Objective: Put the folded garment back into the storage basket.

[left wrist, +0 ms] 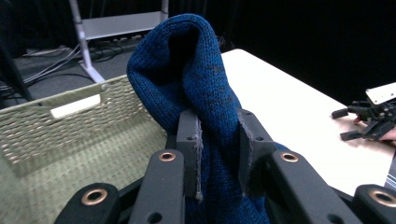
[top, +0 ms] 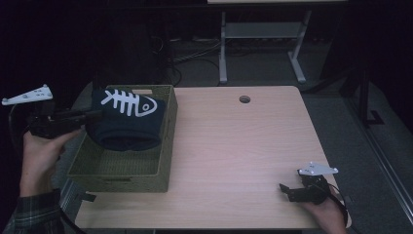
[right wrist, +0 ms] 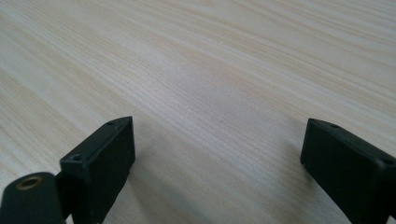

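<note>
A folded dark blue knitted sweater [top: 127, 122] with a white fish-skeleton print hangs over the green woven basket [top: 122, 170] at the table's left. My left gripper [top: 95, 115] comes in from the left and is shut on the sweater's edge. In the left gripper view the blue knit [left wrist: 196, 70] is pinched between the two black pads [left wrist: 190, 144] and bulges up above them. My right gripper [top: 288, 191] rests low at the table's near right corner, open, with only bare wood between its jaws [right wrist: 219, 154].
The light wood table [top: 234, 146] has a round cable hole [top: 244, 99] near its far edge. A white desk frame [top: 263, 39] and cables stand on the dark floor beyond. The basket's far wall has a handle slot [left wrist: 74, 106].
</note>
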A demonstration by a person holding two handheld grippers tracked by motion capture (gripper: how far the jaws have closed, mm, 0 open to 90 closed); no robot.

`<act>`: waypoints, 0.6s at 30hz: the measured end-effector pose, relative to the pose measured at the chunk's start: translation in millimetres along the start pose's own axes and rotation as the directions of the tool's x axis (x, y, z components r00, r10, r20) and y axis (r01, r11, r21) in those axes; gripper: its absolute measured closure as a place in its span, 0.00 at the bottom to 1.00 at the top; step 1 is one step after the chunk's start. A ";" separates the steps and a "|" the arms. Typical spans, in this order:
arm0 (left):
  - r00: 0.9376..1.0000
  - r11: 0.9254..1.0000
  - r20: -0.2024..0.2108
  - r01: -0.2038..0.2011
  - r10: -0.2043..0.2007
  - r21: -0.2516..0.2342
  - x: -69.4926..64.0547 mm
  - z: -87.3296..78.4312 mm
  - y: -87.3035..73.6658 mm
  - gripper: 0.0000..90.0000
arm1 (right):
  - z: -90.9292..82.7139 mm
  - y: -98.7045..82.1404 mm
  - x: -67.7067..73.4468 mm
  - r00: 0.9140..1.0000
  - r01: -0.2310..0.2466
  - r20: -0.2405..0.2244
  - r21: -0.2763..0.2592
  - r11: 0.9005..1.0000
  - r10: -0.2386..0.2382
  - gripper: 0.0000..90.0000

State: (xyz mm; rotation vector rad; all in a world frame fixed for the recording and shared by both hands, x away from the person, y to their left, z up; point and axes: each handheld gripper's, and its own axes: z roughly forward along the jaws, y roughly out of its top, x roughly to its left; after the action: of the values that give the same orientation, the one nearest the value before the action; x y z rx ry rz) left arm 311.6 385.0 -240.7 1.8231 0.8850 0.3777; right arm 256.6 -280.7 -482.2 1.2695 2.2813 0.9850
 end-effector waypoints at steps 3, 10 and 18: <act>1.000 1.000 -0.021 0.006 -0.006 0.012 4.3 -3.6 -2.8 0.82 | 0.0 0.0 0.0 1.000 0.000 0.001 -0.001 1.000 0.000 0.11; 1.000 0.999 -0.019 0.023 -0.023 0.022 11.0 -1.2 -8.9 0.82 | 0.1 0.1 -0.2 1.000 -0.001 0.001 0.001 1.000 0.001 0.11; 0.999 0.997 -0.004 0.052 -0.052 0.053 20.5 14.8 -21.1 0.82 | 0.0 0.1 -0.1 1.000 -0.001 -0.001 0.000 1.000 0.001 0.11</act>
State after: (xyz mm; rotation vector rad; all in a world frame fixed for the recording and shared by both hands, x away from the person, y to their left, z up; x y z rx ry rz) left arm 326.3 394.2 -268.7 1.8450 0.9506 0.3260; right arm 256.8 -280.8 -482.1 1.2711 2.2817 0.9860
